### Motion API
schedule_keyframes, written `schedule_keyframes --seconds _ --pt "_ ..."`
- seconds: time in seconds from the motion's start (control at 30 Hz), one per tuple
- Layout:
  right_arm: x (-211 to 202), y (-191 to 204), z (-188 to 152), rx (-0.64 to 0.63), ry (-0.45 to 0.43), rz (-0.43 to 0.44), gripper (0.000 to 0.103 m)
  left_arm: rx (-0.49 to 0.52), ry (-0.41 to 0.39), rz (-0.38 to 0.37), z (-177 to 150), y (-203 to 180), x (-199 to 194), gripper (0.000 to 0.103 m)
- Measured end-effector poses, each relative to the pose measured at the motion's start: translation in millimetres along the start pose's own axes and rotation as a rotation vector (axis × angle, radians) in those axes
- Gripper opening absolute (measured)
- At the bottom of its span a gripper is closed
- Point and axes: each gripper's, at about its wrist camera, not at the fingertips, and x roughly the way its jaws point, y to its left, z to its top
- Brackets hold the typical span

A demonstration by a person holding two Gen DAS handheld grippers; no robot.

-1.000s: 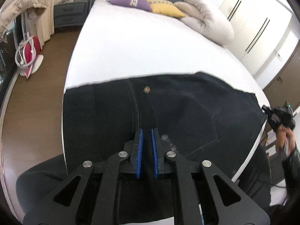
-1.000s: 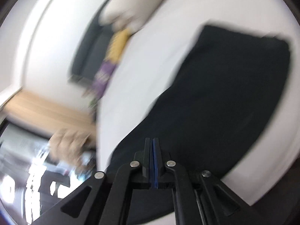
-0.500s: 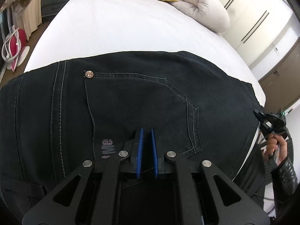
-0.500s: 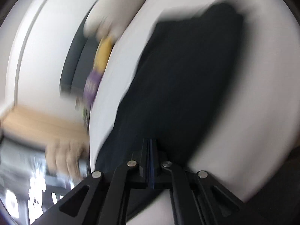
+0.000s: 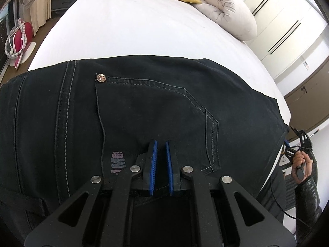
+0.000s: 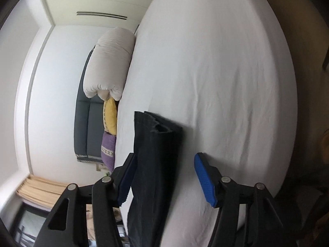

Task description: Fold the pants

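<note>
Since the earlier frame the right gripper [image 6: 166,177] has rolled and its jaws have just been opening; they now stand wide, the pants [image 5: 144,111] between them, pads clear. Left gripper [image 5: 161,160] is pinched narrow on denim near the bed's [image 5: 127,26] front edge; the pocket's purple label [image 5: 117,162] is unreadable.

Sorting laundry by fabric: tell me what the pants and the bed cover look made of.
Pants: dark denim by the look, matte, with contrast stitching, a metal rivet and a patch pocket. Bed cover: plain white woven sheet, probably cotton, matte, softly creased.
</note>
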Motion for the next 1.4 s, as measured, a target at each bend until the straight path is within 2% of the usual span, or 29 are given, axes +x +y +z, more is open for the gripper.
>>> schedule_keyframes --seconds 0.1,0.2,0.3,0.4,0.43,0.53,0.73,0.87,1.03,1.13,1.27,1.33,1.4 --pt "2 -3 5 0.025 -0.002 0.046 0.061 0.002 0.003 0.006 1 -2 1 0.009" --pt "9 -1 9 0.042 0.008 0.088 0.057 0.000 0.003 0.011 2 -3 1 0.009" --pt "17 4 11 0.025 0.036 0.099 0.054 0.002 0.004 0.018 1 -5 1 0.009" --pt "34 6 14 0.024 0.051 0.097 0.036 0.001 0.006 0.021 1 -6 2 0.009" --pt "38 4 16 0.031 0.049 0.095 0.025 0.000 0.007 0.020 0 -6 2 0.009" --pt "42 1 18 0.046 0.053 0.083 0.011 -0.004 0.007 0.015 0 -5 2 0.009" --pt "37 4 14 0.013 0.046 0.065 0.010 0.001 0.008 0.019 0 -6 4 0.009" --pt "34 25 10 -0.078 0.030 0.011 0.009 -0.009 0.005 0.012 -1 -4 4 0.009" --pt "34 81 -14 -0.299 0.050 -0.046 0.009 -0.019 0.003 0.005 -1 -2 5 0.009" --pt "43 127 -55 -0.535 0.110 -0.093 0.009 -0.030 0.002 0.001 0 -1 4 0.009" --pt "63 179 -157 -0.989 0.225 -0.209 0.009 -0.059 0.002 -0.009 2 1 1 0.009" --pt "77 183 -217 -1.201 0.299 -0.258 0.009 -0.080 0.000 -0.021 4 1 -3 0.009" --pt "91 173 -256 -1.324 0.350 -0.319 0.009 -0.094 -0.002 -0.045 6 0 -7 0.009"
